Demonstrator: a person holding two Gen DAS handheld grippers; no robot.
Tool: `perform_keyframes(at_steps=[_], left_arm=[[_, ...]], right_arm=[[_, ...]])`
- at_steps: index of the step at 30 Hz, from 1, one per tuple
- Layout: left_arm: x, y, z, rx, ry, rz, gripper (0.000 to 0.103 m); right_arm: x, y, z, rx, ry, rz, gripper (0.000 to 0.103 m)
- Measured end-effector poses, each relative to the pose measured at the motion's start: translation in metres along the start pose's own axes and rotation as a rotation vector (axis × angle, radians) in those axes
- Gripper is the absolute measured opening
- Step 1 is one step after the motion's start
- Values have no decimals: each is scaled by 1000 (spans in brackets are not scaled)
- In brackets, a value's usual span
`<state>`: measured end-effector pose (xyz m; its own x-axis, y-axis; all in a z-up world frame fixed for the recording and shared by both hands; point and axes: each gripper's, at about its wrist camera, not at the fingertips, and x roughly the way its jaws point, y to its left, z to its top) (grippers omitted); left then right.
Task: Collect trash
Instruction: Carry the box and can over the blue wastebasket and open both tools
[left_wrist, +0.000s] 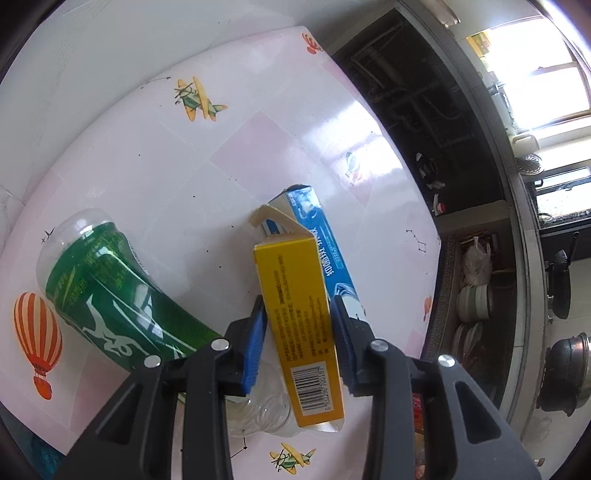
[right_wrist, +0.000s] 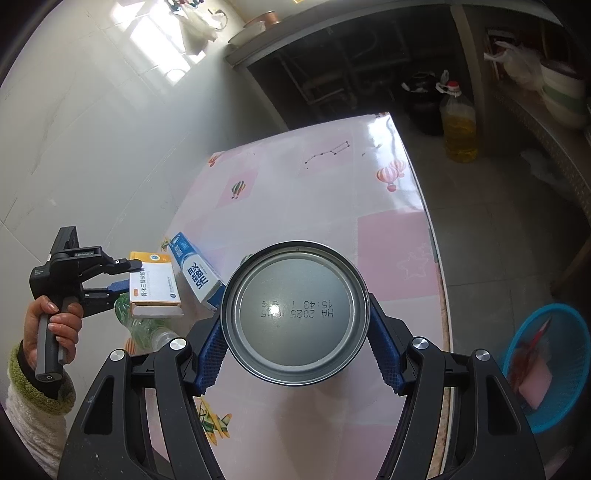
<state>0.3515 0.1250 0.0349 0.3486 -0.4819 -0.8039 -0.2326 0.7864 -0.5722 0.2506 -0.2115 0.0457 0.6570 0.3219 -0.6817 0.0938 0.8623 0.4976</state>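
Note:
My left gripper (left_wrist: 298, 301) is shut on a yellow medicine box (left_wrist: 295, 314), its blue pads pressing on both long sides. In the right wrist view the same gripper (right_wrist: 129, 275) holds the box (right_wrist: 155, 284) just above the table. A blue toothpaste box (left_wrist: 332, 251) (right_wrist: 195, 271) lies beside it on the table. A clear plastic bottle with a green label (left_wrist: 110, 295) (right_wrist: 147, 328) lies on its side under and left of the yellow box. My right gripper (right_wrist: 295, 314) is shut on a round metal can (right_wrist: 295, 291), whose printed bottom faces the camera.
The table (right_wrist: 314, 192) has a glossy pink and white cloth with balloon and plane prints and stands against a white wall. A blue mesh basket (right_wrist: 550, 369) with some scraps stands on the floor at the right. An oil bottle (right_wrist: 458, 125) and dark shelving lie beyond.

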Motion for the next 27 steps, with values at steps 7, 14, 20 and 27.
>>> perform_keyframes(at_steps=[7, 14, 20, 27], left_arm=[[-48, -10, -18, 35, -89, -162, 33], [-83, -25, -67, 167, -165, -321, 32], [-73, -53, -106, 276, -146, -392, 31], [-36, -131, -167, 514, -27, -434, 31]], right_arm=[[-16, 4, 2, 7, -31, 14, 64], [-52, -1, -5, 37, -80, 8, 64], [-97, -25, -23, 97, -138, -20, 64], [-165, -76, -52, 190, -254, -184, 64]])
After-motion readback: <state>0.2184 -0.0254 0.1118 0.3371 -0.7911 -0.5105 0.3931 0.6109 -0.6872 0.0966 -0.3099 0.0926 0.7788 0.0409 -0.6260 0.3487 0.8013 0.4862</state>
